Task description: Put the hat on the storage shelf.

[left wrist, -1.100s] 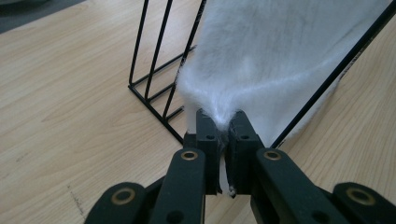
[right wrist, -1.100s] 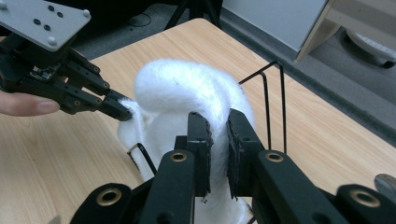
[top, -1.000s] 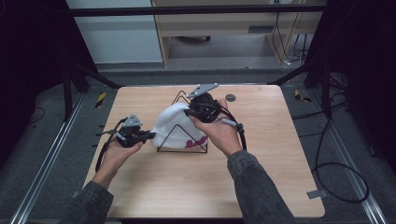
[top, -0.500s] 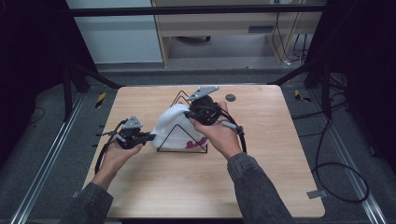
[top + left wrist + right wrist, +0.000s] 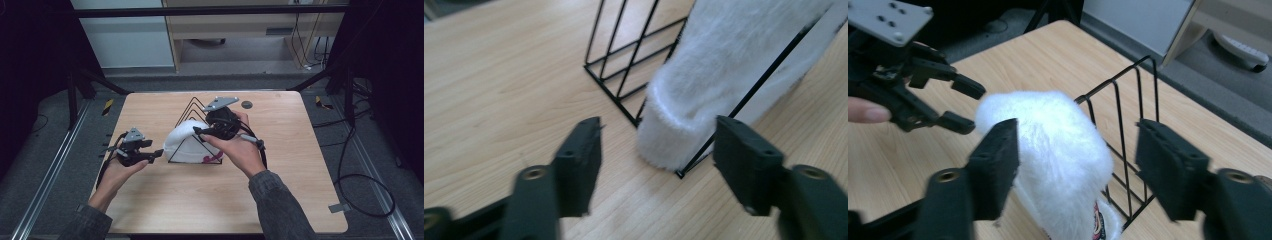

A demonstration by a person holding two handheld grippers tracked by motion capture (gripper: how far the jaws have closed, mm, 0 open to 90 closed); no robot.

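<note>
1. White fuzzy hat [image 5: 181, 143] sits mid-table, draped on the black wire rack [image 5: 197, 107], bulging out its left end, long axis along the rack
2. Left gripper [image 5: 159, 154] is level, just left of the hat's brim; jaws have just been opening, spread now, nothing pinched
3. Right gripper [image 5: 197, 131] hangs over the crown; jaws just opened too, pads clear of the fluff
4. I judge left is nearer the loose end
</note>
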